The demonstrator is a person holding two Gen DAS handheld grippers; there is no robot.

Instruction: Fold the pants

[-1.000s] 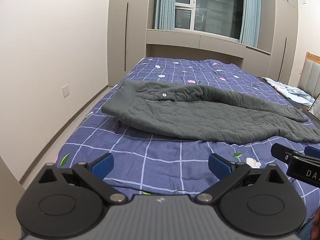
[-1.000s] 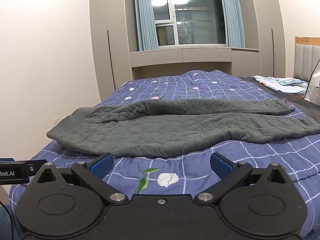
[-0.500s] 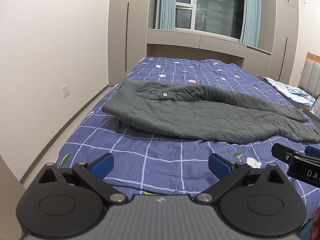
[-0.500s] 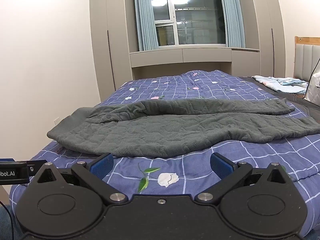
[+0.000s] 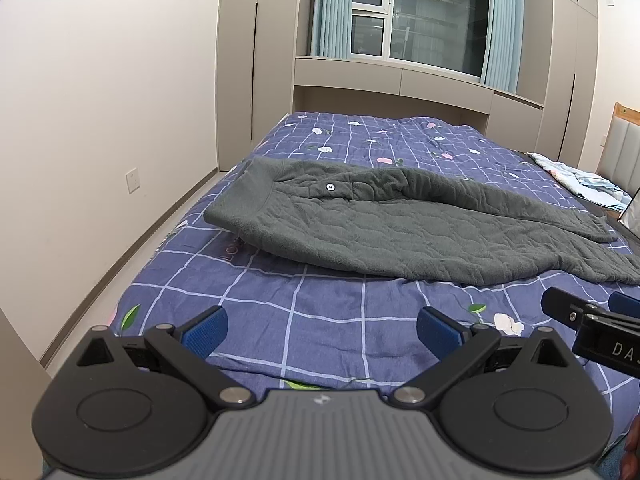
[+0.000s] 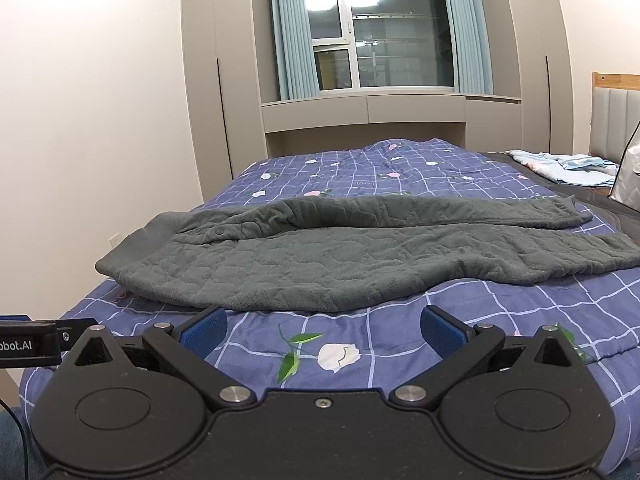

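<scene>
Dark grey quilted fleece pants (image 5: 392,232) (image 6: 328,256) lie across the bed, waistband to the left, both legs stretched to the right, one partly over the other. My left gripper (image 5: 322,326) hovers open over the bed's near edge, short of the pants, nothing between its blue pads. My right gripper (image 6: 322,328) is also open, just short of the pants' near hem. In the left wrist view the right gripper's black body shows at the right edge.
The bed (image 5: 304,308) carries a purple checked quilt with flowers. Light blue folded cloth (image 6: 560,164) lies at the far right near the headboard (image 6: 616,120). A white wall and floor strip run along the left. Wardrobes and a window stand behind.
</scene>
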